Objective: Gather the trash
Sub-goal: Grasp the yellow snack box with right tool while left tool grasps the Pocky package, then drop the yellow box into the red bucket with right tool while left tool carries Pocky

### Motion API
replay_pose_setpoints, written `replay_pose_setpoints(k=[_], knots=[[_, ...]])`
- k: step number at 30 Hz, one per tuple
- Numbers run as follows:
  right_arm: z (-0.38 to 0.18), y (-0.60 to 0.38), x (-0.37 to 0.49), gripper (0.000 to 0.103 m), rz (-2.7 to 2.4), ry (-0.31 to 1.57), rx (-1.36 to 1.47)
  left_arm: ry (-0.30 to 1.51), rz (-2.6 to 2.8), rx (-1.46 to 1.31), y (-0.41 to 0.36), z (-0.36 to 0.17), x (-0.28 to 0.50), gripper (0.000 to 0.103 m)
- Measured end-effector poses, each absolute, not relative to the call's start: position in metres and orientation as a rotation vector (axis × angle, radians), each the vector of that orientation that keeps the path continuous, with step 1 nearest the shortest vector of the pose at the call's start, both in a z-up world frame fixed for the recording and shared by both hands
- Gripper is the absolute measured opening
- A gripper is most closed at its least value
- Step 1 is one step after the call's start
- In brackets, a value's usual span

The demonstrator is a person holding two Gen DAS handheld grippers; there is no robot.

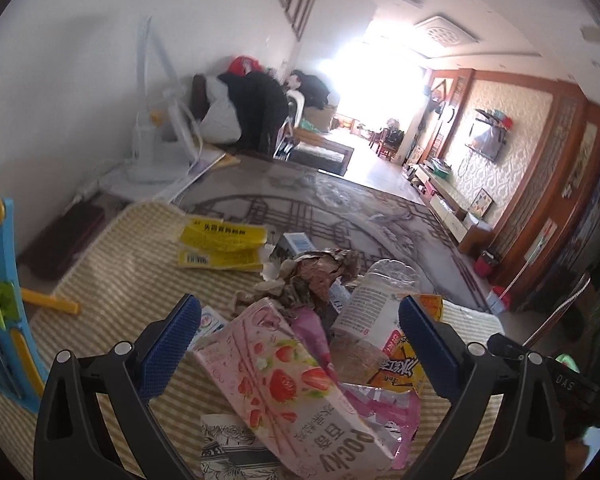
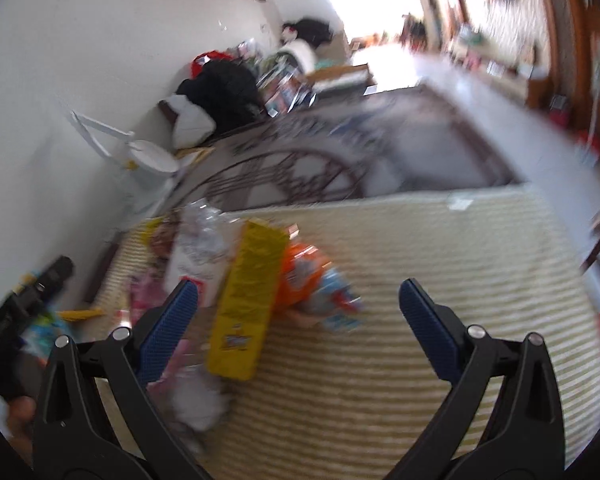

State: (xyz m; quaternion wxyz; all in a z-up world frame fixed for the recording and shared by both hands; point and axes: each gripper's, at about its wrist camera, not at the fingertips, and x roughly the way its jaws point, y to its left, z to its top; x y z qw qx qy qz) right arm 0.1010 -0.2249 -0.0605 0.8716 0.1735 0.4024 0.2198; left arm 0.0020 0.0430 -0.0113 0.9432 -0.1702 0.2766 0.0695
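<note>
A heap of trash lies on a striped yellow mat (image 1: pixel 112 264). In the left wrist view my left gripper (image 1: pixel 300 322) is open, its blue pads either side of a pink Pocky box (image 1: pixel 296 392). Around the box lie a clear plastic bottle (image 1: pixel 374 304), crumpled brown paper (image 1: pixel 316 276), a yellow-orange wrapper (image 1: pixel 400 364) and yellow packets (image 1: pixel 222 246). The right wrist view is blurred: my right gripper (image 2: pixel 299 302) is open above the mat (image 2: pixel 440 248), with a yellow box (image 2: pixel 246 300), an orange wrapper (image 2: pixel 306 280) and the bottle (image 2: pixel 200 248) to the left of its middle.
A blue and yellow plastic toy (image 1: pixel 0 304) stands at the mat's left edge. Beyond the mat lies a patterned grey rug (image 1: pixel 332 208), a white fan (image 1: pixel 156 140) by the wall and piled dark clothes (image 1: pixel 256 108). The other gripper's black body (image 2: pixel 28 300) shows at far left.
</note>
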Motion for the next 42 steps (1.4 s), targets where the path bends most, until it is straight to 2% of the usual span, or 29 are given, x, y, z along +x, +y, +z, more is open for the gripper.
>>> replay_pose_setpoints(k=[4,8,9,10,11,12,16,22,27,29,30,32,36,38,42], knots=[[-0.093,-0.204,0.124,0.094,0.569,0.987,0.486,0.596,0.162,-0.433,0.062,-0.018,0.002,0.094],[-0.108,-0.181,0.13,0.088,0.599,1.024,0.494,0.65,0.154,-0.474,0.066,-0.03,0.008,0.094],[-0.109,-0.174,0.132,0.077,0.608,1.032,0.473,0.671,0.147,-0.476,0.065,-0.033,0.01,0.093],[-0.11,-0.168,0.133,0.062,0.615,1.039,0.457,0.686,0.145,-0.475,0.064,-0.036,0.013,0.091],[-0.112,-0.167,0.133,0.054,0.631,1.051,0.452,0.702,0.143,-0.474,0.064,-0.04,0.015,0.089],[-0.113,-0.165,0.132,0.041,0.649,1.06,0.458,0.718,0.138,-0.478,0.062,-0.042,0.016,0.089],[-0.105,-0.172,0.129,0.038,0.625,1.012,0.446,0.799,0.076,-0.544,0.06,-0.059,0.024,0.08],[-0.085,-0.188,0.127,0.038,0.601,0.932,0.419,0.877,0.065,-0.543,0.053,-0.075,0.035,0.079],[-0.084,-0.186,0.125,0.038,0.612,0.937,0.391,0.887,0.061,-0.52,0.044,-0.079,0.042,0.078],[-0.084,-0.186,0.122,0.038,0.612,0.937,0.379,0.879,0.071,-0.52,0.046,-0.076,0.041,0.062],[-0.083,-0.186,0.121,0.038,0.613,0.934,0.375,0.869,0.067,-0.526,0.046,-0.075,0.042,0.06],[-0.08,-0.188,0.117,0.038,0.616,0.918,0.366,0.847,0.051,-0.54,0.049,-0.072,0.038,0.046],[-0.069,-0.191,0.11,0.038,0.622,0.876,0.339,0.784,0.033,-0.551,0.051,-0.063,0.032,0.035],[-0.063,-0.194,0.106,0.038,0.625,0.852,0.327,0.758,0.035,-0.553,0.053,-0.06,0.027,0.026],[-0.052,-0.205,0.099,0.038,0.624,0.814,0.301,0.706,0.073,-0.507,0.052,-0.052,0.019,0.02]])
